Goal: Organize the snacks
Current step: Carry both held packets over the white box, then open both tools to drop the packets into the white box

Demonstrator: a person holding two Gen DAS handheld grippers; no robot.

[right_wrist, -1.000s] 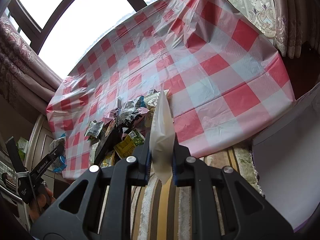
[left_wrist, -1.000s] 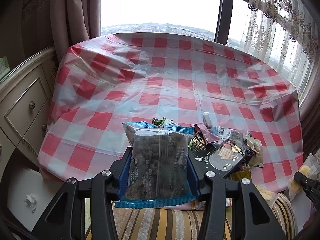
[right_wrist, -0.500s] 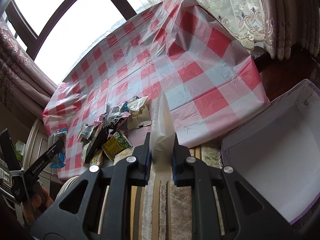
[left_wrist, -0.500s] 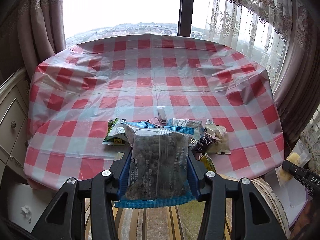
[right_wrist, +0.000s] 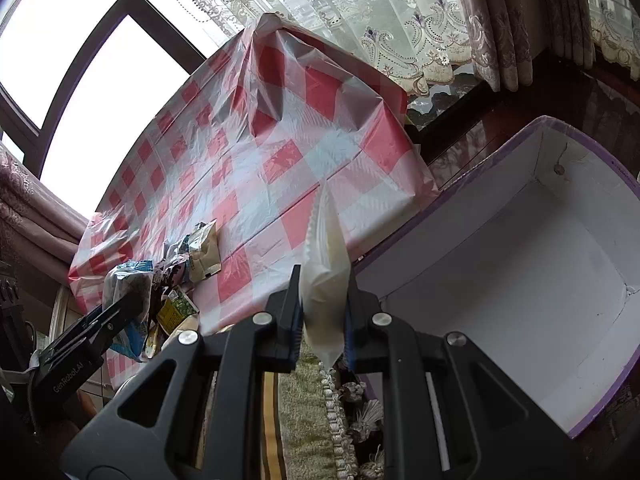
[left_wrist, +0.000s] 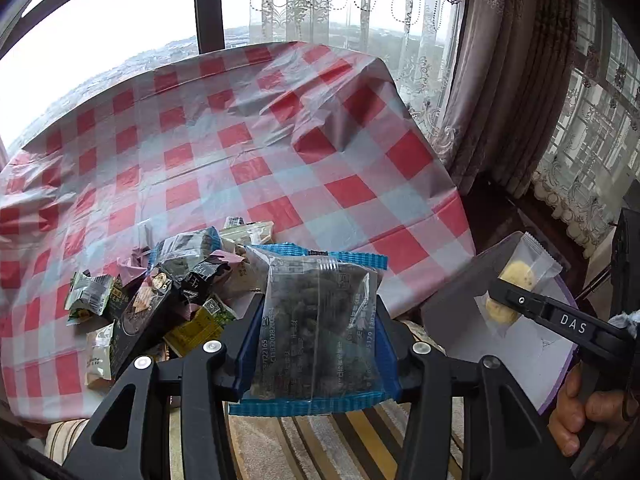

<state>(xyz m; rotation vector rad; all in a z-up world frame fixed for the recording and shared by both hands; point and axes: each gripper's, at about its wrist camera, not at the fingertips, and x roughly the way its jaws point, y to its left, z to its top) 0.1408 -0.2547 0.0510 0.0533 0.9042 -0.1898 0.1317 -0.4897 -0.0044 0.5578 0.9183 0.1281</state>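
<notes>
The left tongs (left_wrist: pixel 316 344) are clamped on a blue-edged clear packet (left_wrist: pixel 316 320) of dark snacks, held flat between the blue pads and sticking forward of them. The right tongs (right_wrist: pixel 322 312) are clamped on a pale pouch (right_wrist: pixel 322 280), gripped edge-on; the left wrist view shows it is clear, with yellow biscuits inside.

Over the last second both pairs have swung away from the worktop (left_wrist: pixel 240 152) toward the right. The white box with a purple rim (right_wrist: pixel 520 272), which a second ago barely showed at the edge of the right wrist view, now opens wide just right of and beyond the right tongs, and its inside looks bare. In the left wrist view it has come into sight right of the left tongs, behind the pouch.

So the carry is nearly over: I judge the pouch is about to be let go into the box, the blue packet after it.

The pile of remaining packets (left_wrist: pixel 160 292) lies left of the left tongs, near the worktop's front edge, so most sorting remains.
</notes>
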